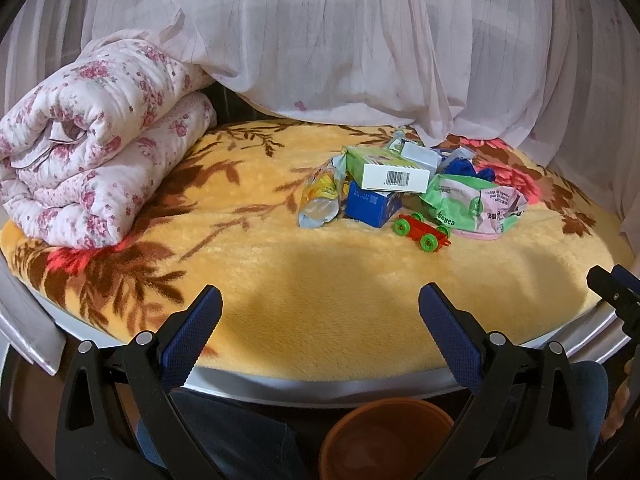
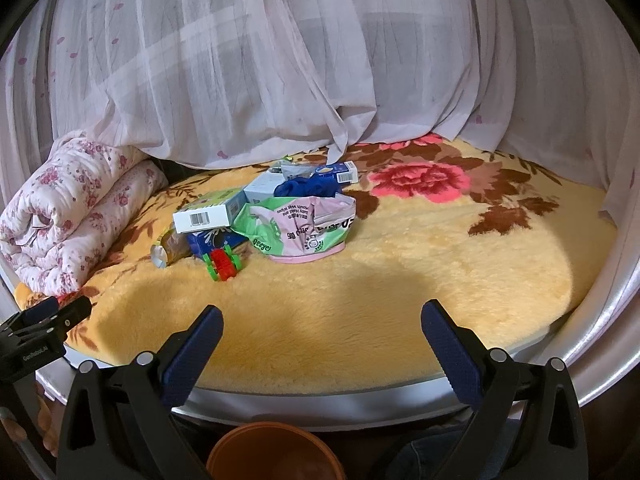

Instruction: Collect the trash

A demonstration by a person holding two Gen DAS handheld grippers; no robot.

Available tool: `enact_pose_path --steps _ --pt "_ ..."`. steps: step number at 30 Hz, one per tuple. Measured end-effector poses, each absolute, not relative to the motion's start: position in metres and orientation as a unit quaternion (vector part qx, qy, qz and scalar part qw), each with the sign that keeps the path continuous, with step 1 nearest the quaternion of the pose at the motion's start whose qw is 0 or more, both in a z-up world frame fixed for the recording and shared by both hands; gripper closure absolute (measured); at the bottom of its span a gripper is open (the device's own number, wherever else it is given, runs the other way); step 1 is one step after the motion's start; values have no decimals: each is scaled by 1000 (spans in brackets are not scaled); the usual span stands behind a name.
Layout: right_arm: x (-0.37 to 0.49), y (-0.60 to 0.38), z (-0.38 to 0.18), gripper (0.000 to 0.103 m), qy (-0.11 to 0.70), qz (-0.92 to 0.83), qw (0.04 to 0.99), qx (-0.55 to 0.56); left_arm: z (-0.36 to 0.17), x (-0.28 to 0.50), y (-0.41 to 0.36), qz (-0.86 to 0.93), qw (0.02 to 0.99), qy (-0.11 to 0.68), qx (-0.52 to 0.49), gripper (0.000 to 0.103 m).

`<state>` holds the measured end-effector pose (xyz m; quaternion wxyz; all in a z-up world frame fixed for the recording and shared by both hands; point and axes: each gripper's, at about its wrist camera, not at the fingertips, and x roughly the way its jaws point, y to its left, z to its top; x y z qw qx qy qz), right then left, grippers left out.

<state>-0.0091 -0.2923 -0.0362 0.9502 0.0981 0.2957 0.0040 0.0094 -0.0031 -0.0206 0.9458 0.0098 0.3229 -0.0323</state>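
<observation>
Right tongs (image 2: pixel 320 344) spread wide above blanket (image 2: pixel 400 280); trash pile (image 2: pixel 272 208) beyond, toy car (image 2: pixel 222 265) in front.

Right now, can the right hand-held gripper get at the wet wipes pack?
Probably yes: the right hand-held gripper is open, with only bare blanket before the wet wipes pack.

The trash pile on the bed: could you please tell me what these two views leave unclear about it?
- Blue box: mostly covered by the barcode box in both views.
- Rear box: half hidden behind the blue cloth; print too small.
- Orange bin: cut off by the bottom edge, so its contents are unseen.
- Wipes pack: crumpled, text only partly legible.
</observation>
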Motion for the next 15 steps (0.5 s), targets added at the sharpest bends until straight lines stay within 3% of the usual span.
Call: enact_pose_path --steps 15 --pt "-10 -293 -37 5 296 5 950 97 -25 12 -1 -38 943 332 4 7"
